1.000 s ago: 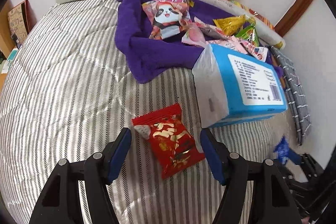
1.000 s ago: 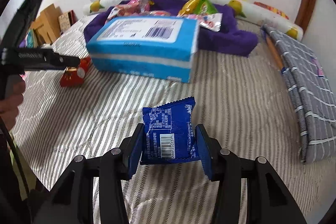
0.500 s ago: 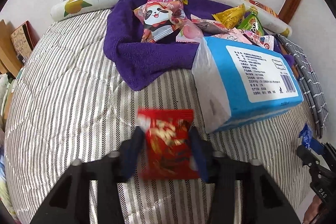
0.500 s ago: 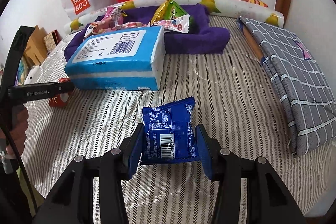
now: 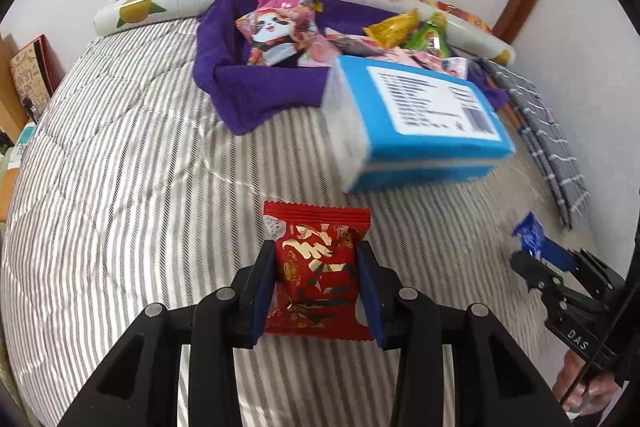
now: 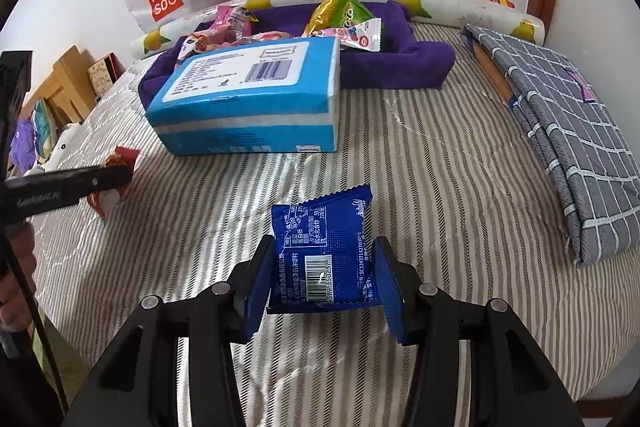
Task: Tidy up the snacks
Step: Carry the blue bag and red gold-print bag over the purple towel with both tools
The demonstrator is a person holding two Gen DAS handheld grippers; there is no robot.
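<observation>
Two snack packets gripped above the striped bedcover [image 5: 120, 187]

The red packet [image 5: 318, 267] was being clenched by the closing left gripper [image 5: 316, 287]; the blue packet [image 6: 324, 251] was clamped by the right gripper [image 6: 322, 283].

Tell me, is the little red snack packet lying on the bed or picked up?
Picked up: the small red foil snack packet sits clamped between the closing left gripper's fingers.

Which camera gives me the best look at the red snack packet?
The left wrist view: the red snack packet sits centred and sharp, front print showing, pinched in the closing left claw. The right wrist view shows only a small part at the left edge, behind the claw's arm.
</observation>
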